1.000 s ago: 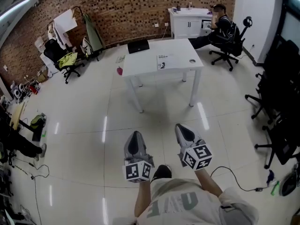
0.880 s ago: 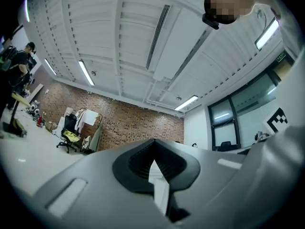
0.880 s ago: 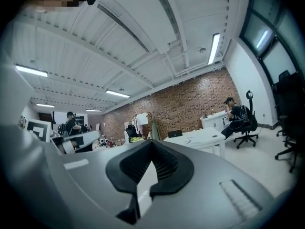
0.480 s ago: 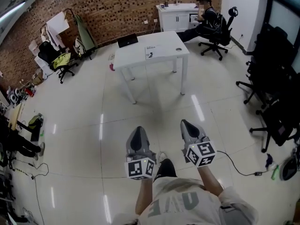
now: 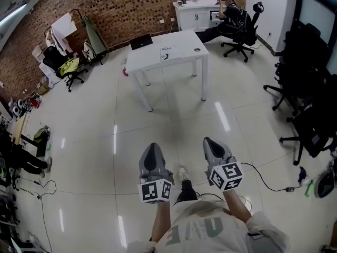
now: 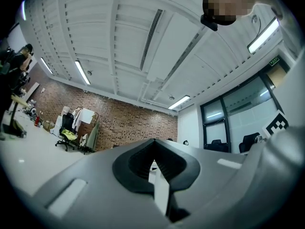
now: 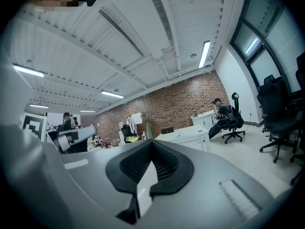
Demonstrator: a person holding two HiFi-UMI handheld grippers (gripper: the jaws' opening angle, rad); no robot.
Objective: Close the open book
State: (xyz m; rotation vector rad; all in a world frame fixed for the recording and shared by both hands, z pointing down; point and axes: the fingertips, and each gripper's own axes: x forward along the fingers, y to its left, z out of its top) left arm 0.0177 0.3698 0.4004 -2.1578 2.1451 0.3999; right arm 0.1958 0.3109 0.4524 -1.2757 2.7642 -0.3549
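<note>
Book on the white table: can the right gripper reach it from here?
Probably not yet. The right gripper, jaws shut and empty, is near the person's body, and a wide stretch of floor separates it from the table where the book lies. The way looks free; walking closer should do.

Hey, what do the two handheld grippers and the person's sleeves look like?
The left gripper and right gripper are smooth grey tapered shells with black ribbed pads lining the fingers. Each carries a white cube with black square markers. The person wears a pale T-shirt with faded lettering.
</note>
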